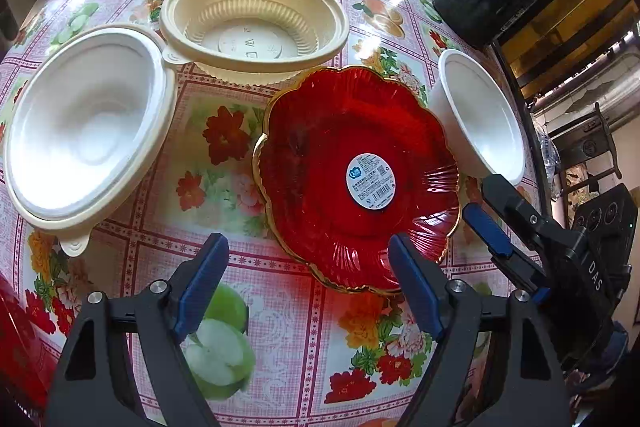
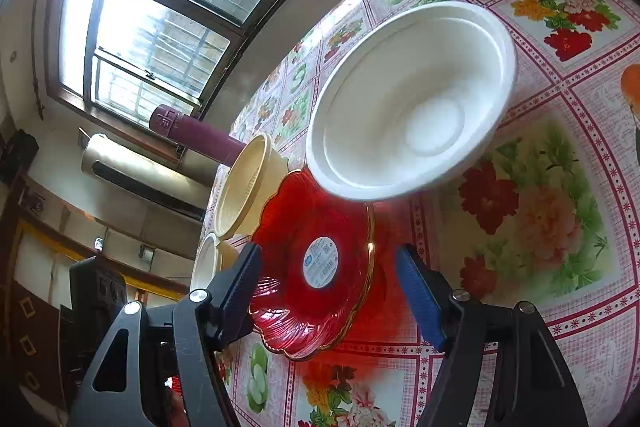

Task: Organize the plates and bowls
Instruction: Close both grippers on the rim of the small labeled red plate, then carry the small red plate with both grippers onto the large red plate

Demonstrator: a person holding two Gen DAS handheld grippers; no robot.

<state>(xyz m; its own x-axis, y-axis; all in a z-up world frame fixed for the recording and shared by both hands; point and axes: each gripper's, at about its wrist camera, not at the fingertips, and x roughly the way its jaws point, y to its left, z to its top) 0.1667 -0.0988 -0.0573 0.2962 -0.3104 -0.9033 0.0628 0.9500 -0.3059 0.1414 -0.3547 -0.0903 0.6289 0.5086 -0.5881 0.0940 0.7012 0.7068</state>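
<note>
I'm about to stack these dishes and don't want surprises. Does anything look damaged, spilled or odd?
Nothing looks spilled or broken. The one oddity: the red plate carries a round shop label in its middle. The three bowls look empty.

Red gold-rimmed plate [image 1: 320, 147], white bowl [image 1: 480, 119], floral pink-checked tablecloth [image 1: 304, 339]

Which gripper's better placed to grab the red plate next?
Probably right. The right gripper is open with the red plate rim between its fingers. The left gripper is open too, but mostly over bare tablecloth beside the plate.
</note>
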